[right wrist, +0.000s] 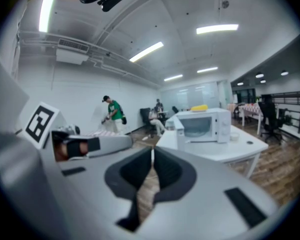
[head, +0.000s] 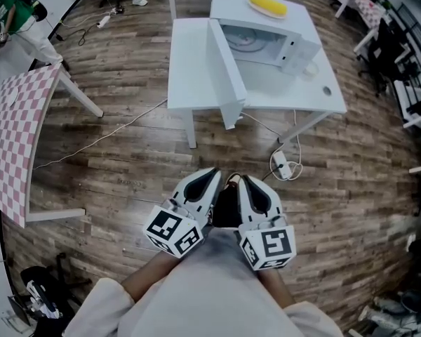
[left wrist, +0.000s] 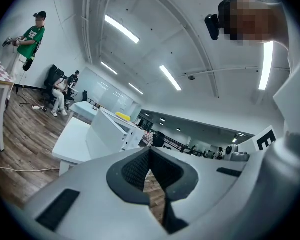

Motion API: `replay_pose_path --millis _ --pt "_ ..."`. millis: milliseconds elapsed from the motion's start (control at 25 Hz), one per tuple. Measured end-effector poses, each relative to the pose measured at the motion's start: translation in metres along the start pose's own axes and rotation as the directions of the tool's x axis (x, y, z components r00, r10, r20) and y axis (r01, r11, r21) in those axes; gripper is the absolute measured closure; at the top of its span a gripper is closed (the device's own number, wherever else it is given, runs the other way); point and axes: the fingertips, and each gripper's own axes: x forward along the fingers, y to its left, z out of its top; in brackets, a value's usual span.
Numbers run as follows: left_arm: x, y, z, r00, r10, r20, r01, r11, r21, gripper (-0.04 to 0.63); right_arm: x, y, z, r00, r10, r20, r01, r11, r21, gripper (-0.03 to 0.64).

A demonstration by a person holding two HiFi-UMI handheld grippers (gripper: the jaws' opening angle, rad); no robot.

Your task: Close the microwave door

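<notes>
Close to the person's body, the left gripper (head: 209, 177) and right gripper (head: 248, 184) both hold their fingers pressed together, empty. Well ahead of them, the boxy white microwave (head: 270, 41) sits on a white table (head: 189, 76). Its flat white door (head: 228, 76) is swung out edge-on toward the fingers with the outer face leftward, which favours the left gripper; the hinge is unclear.

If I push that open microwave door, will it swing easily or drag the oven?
The door is a rigid hinged panel standing wide open, so it should swing under a light push. The microwave sits on a smooth white table, so a hard shove might slide it. The yellow item on top could shift.
</notes>
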Motion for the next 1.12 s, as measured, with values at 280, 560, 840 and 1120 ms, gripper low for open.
replay_pose_path --millis 280,560,840,1120 --pt "0.019 0.011 0.002 1.000 0.020 -0.011 -0.020 1.000 -0.010 0.575 0.016 -0.017 0.004 1.000 0.011 -0.007 -0.011 1.000 0.013 0.594" --pt "0.048 0.024 0.003 0.999 0.033 -0.031 -0.034 0.999 -0.017 0.575 0.040 -0.039 0.010 0.999 0.028 -0.017 -0.027 0.999 0.027 0.594" --pt "0.080 0.041 0.007 0.997 0.057 -0.044 -0.059 0.998 -0.036 0.575 0.065 -0.064 0.013 0.998 0.045 -0.052 -0.044 0.998 0.035 0.594" --pt "0.113 0.065 0.008 0.993 0.099 -0.067 -0.102 0.993 -0.051 0.575 0.100 -0.089 0.016 0.993 0.083 -0.088 -0.079 0.996 0.044 0.594"
